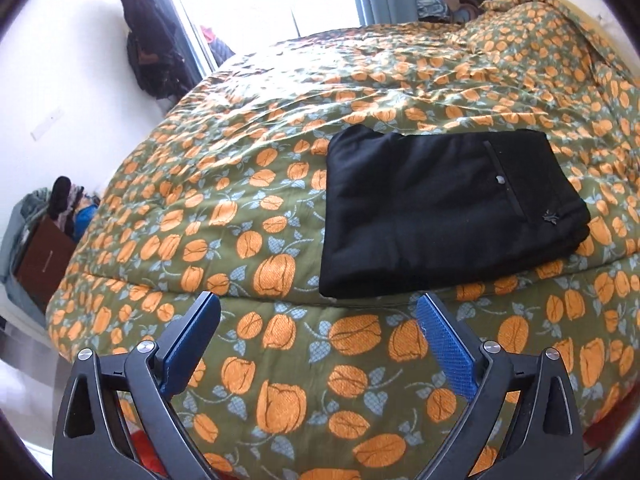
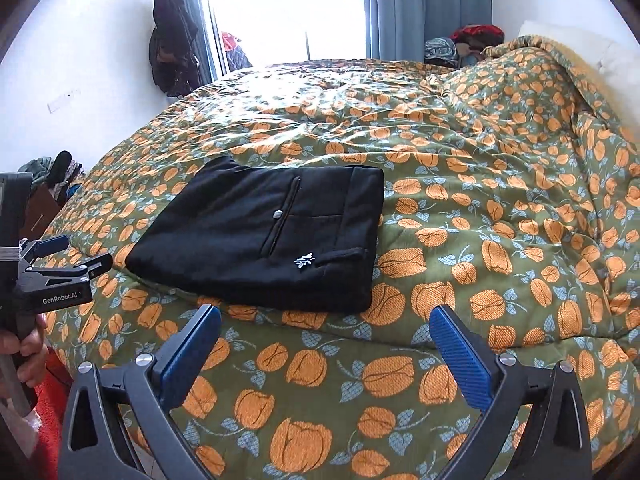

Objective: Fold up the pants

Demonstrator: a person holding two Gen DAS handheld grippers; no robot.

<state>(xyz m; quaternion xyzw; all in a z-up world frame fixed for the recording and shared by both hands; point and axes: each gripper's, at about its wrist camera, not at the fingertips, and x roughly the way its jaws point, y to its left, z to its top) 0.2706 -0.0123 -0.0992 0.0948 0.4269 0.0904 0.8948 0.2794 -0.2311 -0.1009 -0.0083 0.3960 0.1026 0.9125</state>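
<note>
The black pants (image 1: 448,208) lie folded into a thick rectangle near the front edge of the bed, with a back pocket, a button and a small pale emblem facing up. They also show in the right wrist view (image 2: 260,236). My left gripper (image 1: 318,308) is open and empty, held just short of the pants' near edge. My right gripper (image 2: 326,316) is open and empty, also just short of the near edge. The left gripper shows at the left edge of the right wrist view (image 2: 76,254), open, beside the pants.
The bed carries a green quilt with orange flowers (image 1: 280,160), rumpled toward the far right. A dark coat (image 1: 148,48) hangs on the wall by the bright window. Clothes piles (image 2: 468,46) sit behind the bed. A brown box (image 1: 40,260) stands on the floor at left.
</note>
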